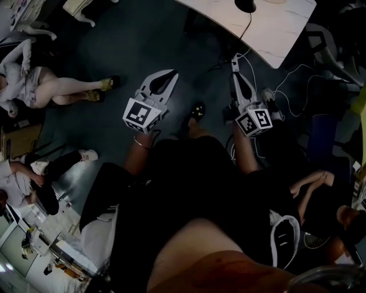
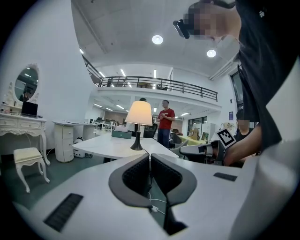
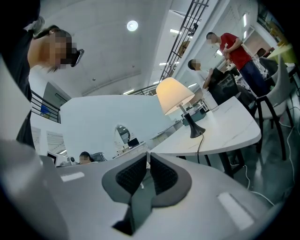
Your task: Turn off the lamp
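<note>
The lamp stands lit on a white table, with a cream shade on a black stem and foot. The right gripper view shows the lamp up and to the right, its foot on the table. From above, only the black foot and its cord show. My left gripper is shut and empty, well short of the table. The right gripper is shut and empty too. In the head view the left gripper and right gripper both point toward the table.
White cables trail over the dark floor right of the table, by a chair. People sit on the floor at the left. A person in a red shirt stands behind the table. A white stool and a mirrored vanity stand left.
</note>
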